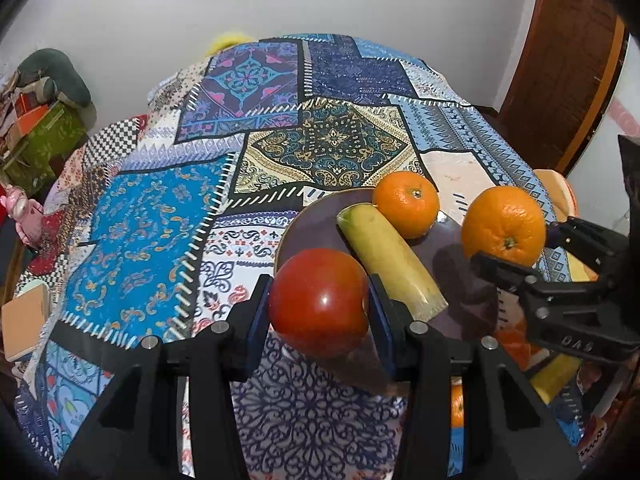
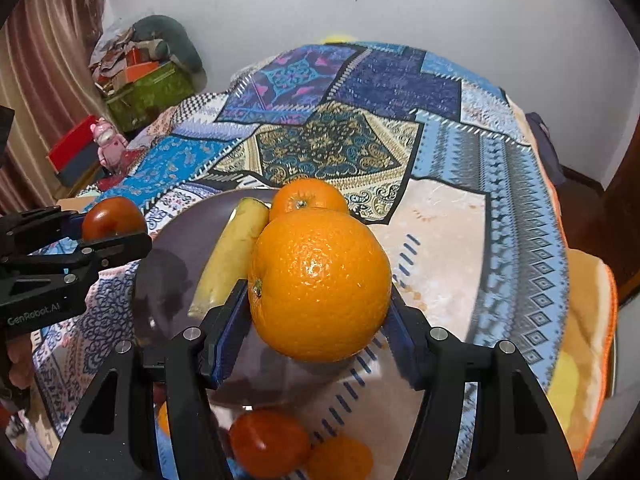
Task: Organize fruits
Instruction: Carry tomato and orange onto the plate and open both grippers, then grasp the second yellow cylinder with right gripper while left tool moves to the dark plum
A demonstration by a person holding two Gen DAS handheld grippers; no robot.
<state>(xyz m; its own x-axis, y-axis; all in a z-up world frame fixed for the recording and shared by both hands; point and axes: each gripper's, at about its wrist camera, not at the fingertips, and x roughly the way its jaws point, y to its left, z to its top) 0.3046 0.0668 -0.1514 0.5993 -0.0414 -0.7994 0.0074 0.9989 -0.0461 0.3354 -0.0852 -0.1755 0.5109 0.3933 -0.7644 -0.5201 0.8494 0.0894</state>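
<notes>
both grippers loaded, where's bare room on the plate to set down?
Free: the plate's near-left part, bordered by the banana and the left gripper with its tomato. Crowded: the far side, where the banana touches the small orange.

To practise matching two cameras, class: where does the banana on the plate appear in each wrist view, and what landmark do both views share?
Left wrist: banana lies right of centre on the plate, between the tomato and small orange.
Right wrist: banana lies left of centre, partly behind the held orange.
Shared landmark: the small orange touching the banana's far end.
</notes>
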